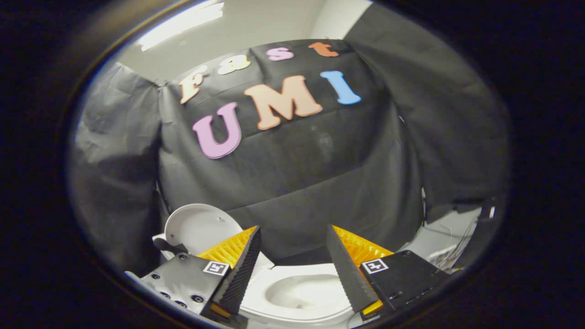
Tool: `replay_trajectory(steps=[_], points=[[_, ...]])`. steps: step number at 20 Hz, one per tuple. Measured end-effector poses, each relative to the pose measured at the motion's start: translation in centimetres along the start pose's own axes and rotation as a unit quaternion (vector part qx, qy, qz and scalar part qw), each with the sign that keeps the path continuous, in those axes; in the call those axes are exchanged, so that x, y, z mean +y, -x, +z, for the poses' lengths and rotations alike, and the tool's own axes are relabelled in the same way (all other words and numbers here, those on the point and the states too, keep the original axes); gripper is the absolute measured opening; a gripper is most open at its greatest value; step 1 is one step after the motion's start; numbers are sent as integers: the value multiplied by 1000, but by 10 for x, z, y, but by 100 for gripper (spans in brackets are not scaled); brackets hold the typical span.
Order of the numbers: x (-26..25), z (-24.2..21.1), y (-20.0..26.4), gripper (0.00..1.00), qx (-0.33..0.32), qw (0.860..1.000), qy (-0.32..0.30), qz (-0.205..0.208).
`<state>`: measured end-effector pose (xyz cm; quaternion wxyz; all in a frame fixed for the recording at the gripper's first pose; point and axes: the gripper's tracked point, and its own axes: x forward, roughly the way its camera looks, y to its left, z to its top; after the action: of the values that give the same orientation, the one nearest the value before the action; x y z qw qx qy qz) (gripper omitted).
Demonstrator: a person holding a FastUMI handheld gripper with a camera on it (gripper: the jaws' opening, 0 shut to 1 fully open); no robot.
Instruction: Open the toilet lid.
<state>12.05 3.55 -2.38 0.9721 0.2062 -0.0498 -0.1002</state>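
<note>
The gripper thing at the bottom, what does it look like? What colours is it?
The gripper has two wedge-shaped fingers, orange with ribbed sides, and black bumpy pads on their inner faces. Each finger sits on a dark flat block with a small square black-and-white marker. The left block shows round screws. The fingers stand apart, with nothing between them.

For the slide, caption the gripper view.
Open hand-held gripper above the toilet bowl, toilet lid already raised.

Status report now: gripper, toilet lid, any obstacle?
Gripper open, fingers apart, holding nothing. Toilet lid raised, standing beyond the left finger; bowl uncovered between the fingers. No obstacle seen near the lid.
</note>
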Motion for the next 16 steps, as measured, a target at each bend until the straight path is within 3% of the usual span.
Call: replay_trajectory(steps=[2,3,6,16], points=[[-13,-22,-1,90,3,997,-61,-41],[-20,-34,-7,85,5,994,-91,-61],[-33,-70,0,80,10,980,-173,-95],[-58,-180,18,80,15,902,-392,-180]])
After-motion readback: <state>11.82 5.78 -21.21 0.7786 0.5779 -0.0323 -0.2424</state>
